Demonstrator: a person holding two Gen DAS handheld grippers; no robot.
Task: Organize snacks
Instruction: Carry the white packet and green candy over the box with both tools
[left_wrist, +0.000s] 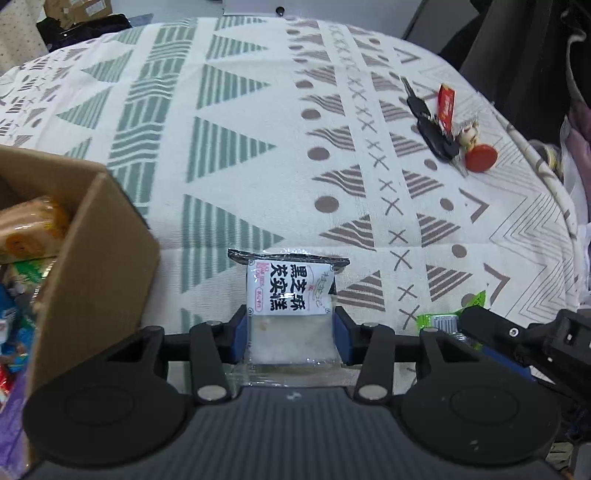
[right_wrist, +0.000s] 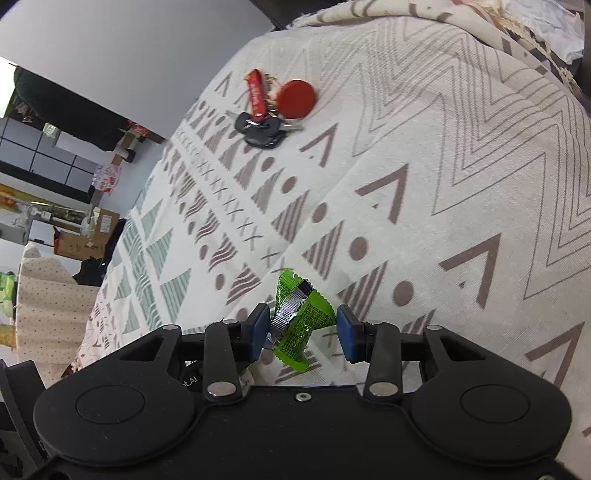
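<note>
Looks like a cluttered office or storeroom, not a kitchen. Patterned tablecloth (left_wrist: 258, 110), keys (right_wrist: 260, 131), stacked cardboard boxes (right_wrist: 83, 240) against grey walls.

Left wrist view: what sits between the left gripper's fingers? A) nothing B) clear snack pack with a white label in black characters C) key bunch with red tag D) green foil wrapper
B: the clear snack pack with a white label fills the gap between the left gripper's blue-padded fingers, touching both.

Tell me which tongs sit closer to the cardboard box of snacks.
Left. The left tongs, clamping a black-and-white snack packet, sit just right of the cardboard box. The right tongs, around a green candy wrapper, are farther right.
</note>
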